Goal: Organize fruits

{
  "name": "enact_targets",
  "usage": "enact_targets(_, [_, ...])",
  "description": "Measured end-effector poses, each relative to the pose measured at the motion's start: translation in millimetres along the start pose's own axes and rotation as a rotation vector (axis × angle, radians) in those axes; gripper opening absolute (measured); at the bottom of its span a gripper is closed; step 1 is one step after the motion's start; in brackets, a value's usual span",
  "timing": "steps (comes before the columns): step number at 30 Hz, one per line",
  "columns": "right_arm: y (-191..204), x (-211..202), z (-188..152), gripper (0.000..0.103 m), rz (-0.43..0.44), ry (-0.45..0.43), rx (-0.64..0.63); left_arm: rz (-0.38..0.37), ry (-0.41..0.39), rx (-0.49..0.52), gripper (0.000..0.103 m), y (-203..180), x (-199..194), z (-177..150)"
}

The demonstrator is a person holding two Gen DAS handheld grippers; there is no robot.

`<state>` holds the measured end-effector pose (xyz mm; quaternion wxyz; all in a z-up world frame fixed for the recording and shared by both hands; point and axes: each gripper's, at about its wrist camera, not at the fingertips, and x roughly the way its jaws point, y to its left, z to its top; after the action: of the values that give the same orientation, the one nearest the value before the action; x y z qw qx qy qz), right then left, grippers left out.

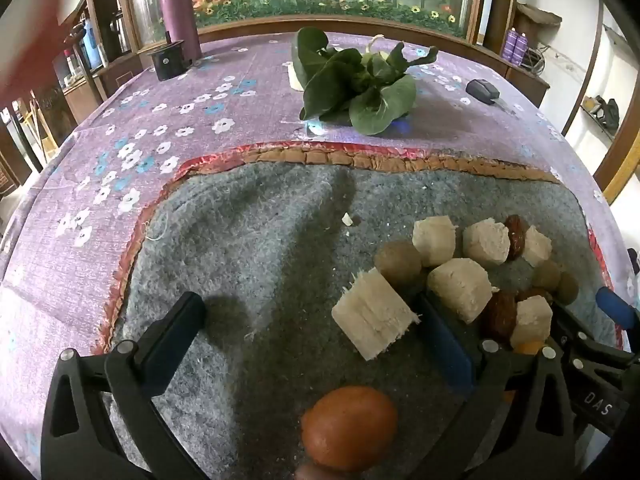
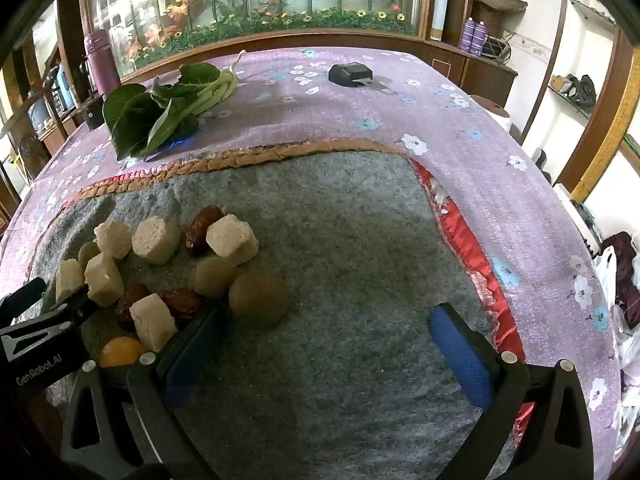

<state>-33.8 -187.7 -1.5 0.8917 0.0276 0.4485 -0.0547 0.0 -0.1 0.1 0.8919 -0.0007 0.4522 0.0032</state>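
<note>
Left wrist view: the left claw (image 1: 316, 320) gapes wide and empty over the grey mat (image 1: 260, 240), a pale sugarcane chunk (image 1: 374, 318) lying between its fingers and an orange-brown fruit (image 1: 349, 427) nearer the desk's near edge.

Right wrist view: the right claw (image 2: 328, 322) stands wide, holding nothing; a brown round fruit (image 2: 259, 299) lies just beside its left finger, with the other fruits on the mat's left side.

A table under a purple floral cloth (image 2: 460, 152) carries a grey mat (image 2: 340, 280), leafy greens (image 1: 356, 84), a purple flask (image 1: 180, 12) and what may be a small black case (image 2: 350, 74).
</note>
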Motion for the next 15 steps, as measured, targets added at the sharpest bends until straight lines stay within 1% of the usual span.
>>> enact_targets(15, [0.5, 0.3, -0.1, 0.103, 0.002, 0.003, 0.001, 0.001, 0.003, 0.000, 0.103, -0.8, -0.2, 0.4])
